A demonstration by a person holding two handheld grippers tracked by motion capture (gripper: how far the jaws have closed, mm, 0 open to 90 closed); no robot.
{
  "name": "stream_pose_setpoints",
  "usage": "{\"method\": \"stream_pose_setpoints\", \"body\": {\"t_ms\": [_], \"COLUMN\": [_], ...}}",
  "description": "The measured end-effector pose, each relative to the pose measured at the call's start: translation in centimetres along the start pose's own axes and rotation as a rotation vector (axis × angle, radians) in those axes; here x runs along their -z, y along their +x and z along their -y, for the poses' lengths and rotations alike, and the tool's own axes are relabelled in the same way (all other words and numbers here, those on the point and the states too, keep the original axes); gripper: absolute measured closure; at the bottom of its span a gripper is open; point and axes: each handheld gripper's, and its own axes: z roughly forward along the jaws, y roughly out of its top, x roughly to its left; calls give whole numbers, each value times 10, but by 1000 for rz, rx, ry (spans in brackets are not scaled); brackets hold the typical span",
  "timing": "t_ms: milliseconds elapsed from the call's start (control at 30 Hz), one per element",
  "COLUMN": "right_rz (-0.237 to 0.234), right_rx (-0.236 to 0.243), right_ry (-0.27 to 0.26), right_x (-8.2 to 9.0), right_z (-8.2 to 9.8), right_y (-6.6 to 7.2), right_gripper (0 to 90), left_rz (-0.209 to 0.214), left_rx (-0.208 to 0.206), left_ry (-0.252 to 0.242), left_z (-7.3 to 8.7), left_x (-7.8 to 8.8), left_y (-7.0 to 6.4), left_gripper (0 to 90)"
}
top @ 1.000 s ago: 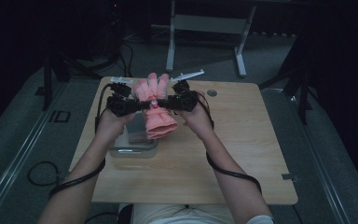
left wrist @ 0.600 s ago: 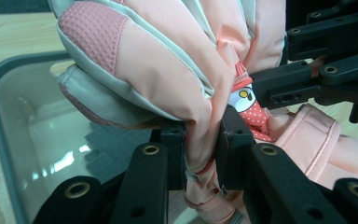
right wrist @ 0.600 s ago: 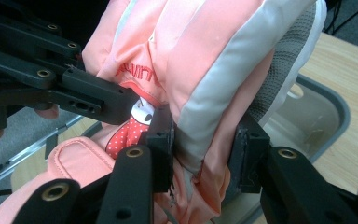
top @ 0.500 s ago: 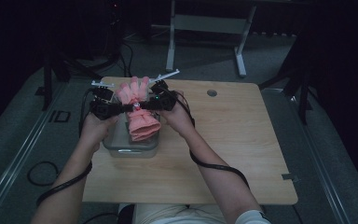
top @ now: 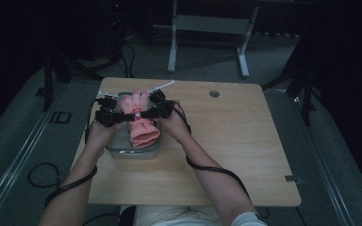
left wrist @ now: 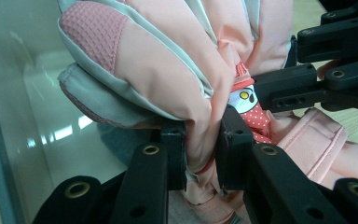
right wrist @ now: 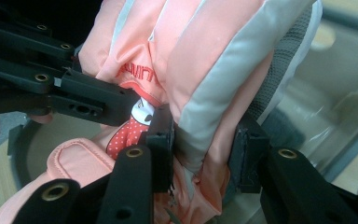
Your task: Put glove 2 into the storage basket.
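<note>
The padded pink glove (top: 140, 123), soft cloth with grey panels, hangs over the clear plastic bin (top: 133, 151) on the wooden worktop (top: 245, 141), hiding the bin's inside. The left tool (top: 122, 116) pinches one side of its cloth and the right tool (top: 147, 113) the other. A cartoon print by the cuff is half covered by the black jaws.

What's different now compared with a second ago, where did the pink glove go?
Both grippers, left gripper and right gripper, have carried the pink glove toward the left of the table and down, so it now hangs over the clear bin with its cuff dipping in. Before, it was held higher, right of the bin. Unchanged: both stay clamped on the glove, and the bin has not moved.
</note>
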Motion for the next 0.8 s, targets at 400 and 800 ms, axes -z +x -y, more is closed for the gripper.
{"method": "stream_pose_setpoints", "body": {"t_ms": [400,800], "right_rz": [-21,-4], "right_rx": [-48,-52], "right_ry": [75,90], "right_x": [-23,-27], "right_z": [10,6], "right_y": [-11,-19], "right_gripper": [628,519], "left_rz": [-21,-102], "left_rx": [30,42], "left_ry": [76,93], "left_z": [6,3], "left_x": [-16,-20], "left_y": [9,9], "left_gripper": [735,576]}}
